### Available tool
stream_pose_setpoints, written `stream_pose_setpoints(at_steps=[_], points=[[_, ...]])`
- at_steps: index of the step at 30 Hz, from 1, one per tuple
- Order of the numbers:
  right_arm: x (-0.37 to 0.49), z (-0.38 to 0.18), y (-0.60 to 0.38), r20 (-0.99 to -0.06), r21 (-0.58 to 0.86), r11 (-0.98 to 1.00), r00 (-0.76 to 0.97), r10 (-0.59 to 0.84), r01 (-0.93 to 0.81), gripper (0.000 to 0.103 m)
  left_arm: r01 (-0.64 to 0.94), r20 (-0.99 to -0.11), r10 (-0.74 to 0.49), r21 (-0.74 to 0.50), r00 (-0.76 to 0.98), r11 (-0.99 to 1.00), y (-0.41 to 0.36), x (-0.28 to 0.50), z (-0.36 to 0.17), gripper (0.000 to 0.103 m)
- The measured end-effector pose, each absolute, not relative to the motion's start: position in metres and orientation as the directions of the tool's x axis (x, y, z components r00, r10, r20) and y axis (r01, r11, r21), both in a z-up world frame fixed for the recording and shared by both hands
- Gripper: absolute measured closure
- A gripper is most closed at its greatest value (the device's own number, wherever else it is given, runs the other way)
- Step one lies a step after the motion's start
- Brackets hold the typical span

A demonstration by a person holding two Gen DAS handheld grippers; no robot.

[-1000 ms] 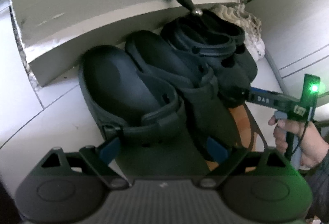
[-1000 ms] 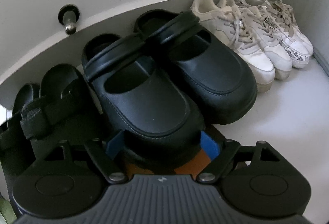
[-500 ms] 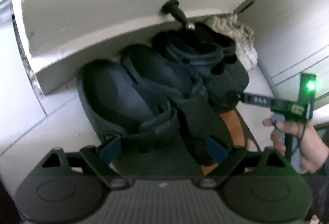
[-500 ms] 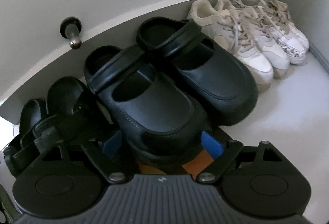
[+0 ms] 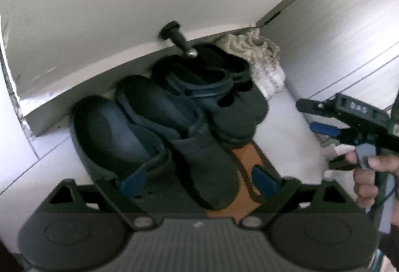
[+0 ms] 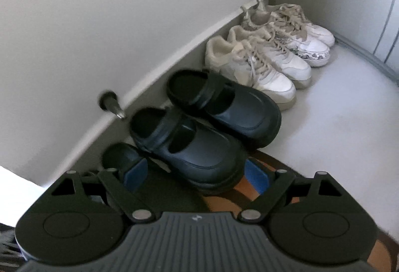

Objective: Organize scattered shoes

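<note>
A row of shoes stands against the baseboard. In the left wrist view a pair of dark strap sandals point(image 5: 109, 132) sits nearest, then a pair of black clogs point(image 5: 224, 100), then white sneakers point(image 5: 264, 65). My left gripper point(image 5: 198, 181) hangs open above the sandals' toes and grips nothing. In the right wrist view the two black clogs point(image 6: 199, 147) stand side by side, with several white sneakers point(image 6: 269, 65) lined up beyond them. My right gripper point(image 6: 197, 174) is open above the near clog's toe and clear of it. It also shows at the right of the left wrist view, as the right gripper point(image 5: 311, 117) in a hand point(image 5: 366, 172).
A black door stopper point(image 6: 112, 107) juts from the baseboard behind the clogs and sandals. An orange and brown rug point(image 6: 251, 199) lies under the shoes' toes. Pale floor point(image 6: 336, 122) spreads to the right, ending at a door frame in the corner.
Both grippers have lifted up and away from the shoes, the right one more and with a roll. The shoes stay on the floor and look smaller.
</note>
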State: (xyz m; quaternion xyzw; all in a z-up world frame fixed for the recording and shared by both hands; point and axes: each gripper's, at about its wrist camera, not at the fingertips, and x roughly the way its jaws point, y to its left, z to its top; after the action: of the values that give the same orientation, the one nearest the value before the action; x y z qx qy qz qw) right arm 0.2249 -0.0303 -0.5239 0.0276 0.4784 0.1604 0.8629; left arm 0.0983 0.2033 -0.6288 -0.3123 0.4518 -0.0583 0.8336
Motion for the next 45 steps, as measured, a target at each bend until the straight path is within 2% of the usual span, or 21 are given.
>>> stream_pose_setpoints(at_steps=[4, 8, 12, 17, 21, 24, 27, 30, 34, 38, 45], points=[[0.204, -0.500, -0.037, -0.822, 0.223, 0.951, 0.483, 0.301, -0.214, 0.014, -0.179, -0.678, -0.405, -0.619, 0.613, 0.765, 0.205, 0.094, -0.603, 0.001], [0.187, -0.473, -0.048, -0.824, 0.206, 0.969, 0.510, 0.248, -0.138, 0.014, -0.168, -0.663, -0.405, -0.625, 0.630, 0.762, 0.205, 0.092, -0.571, 0.000], [0.166, -0.433, -0.054, -0.772, 0.175, 0.977, 0.599, 0.212, -0.120, 0.014, -0.142, -0.664, -0.377, -0.590, 0.645, 0.795, 0.199, 0.091, -0.526, 0.000], [0.132, -0.396, -0.057, -0.760, 0.272, 0.955, 0.582, 0.288, -0.117, 0.014, -0.098, -0.638, -0.355, -0.562, 0.683, 0.821, 0.182, 0.089, -0.466, 0.000], [0.113, -0.371, -0.050, -0.783, 0.188, 0.978, 0.587, 0.207, -0.093, 0.014, -0.047, -0.629, -0.343, -0.518, 0.697, 0.854, 0.160, 0.087, -0.423, 0.000], [0.096, -0.350, -0.050, -0.733, 0.145, 0.987, 0.662, 0.154, -0.068, 0.011, -0.070, -0.657, -0.304, -0.478, 0.690, 0.876, 0.144, 0.084, -0.404, 0.000], [0.081, -0.338, -0.056, -0.694, 0.162, 0.986, 0.707, 0.135, -0.029, 0.009, -0.097, -0.651, -0.270, -0.470, 0.709, 0.877, 0.133, 0.075, -0.389, 0.000], [0.072, -0.341, -0.069, -0.700, 0.201, 0.979, 0.705, 0.115, 0.039, 0.009, -0.126, -0.646, -0.200, -0.421, 0.737, 0.898, 0.122, 0.065, -0.376, 0.000], [0.064, -0.345, -0.081, -0.710, 0.171, 0.974, 0.704, 0.016, 0.151, 0.009, -0.192, -0.665, -0.107, -0.361, 0.740, 0.912, 0.110, 0.050, -0.370, 0.000], [0.056, -0.350, -0.088, -0.722, 0.150, 0.972, 0.691, -0.016, 0.179, 0.008, -0.246, -0.710, -0.078, -0.342, 0.699, 0.907, 0.098, 0.034, -0.381, 0.000], [0.052, -0.384, -0.100, -0.848, 0.136, 0.965, 0.531, -0.004, 0.223, 0.006, -0.281, -0.804, -0.086, -0.303, 0.588, 0.911, 0.088, 0.031, -0.415, 0.000]])
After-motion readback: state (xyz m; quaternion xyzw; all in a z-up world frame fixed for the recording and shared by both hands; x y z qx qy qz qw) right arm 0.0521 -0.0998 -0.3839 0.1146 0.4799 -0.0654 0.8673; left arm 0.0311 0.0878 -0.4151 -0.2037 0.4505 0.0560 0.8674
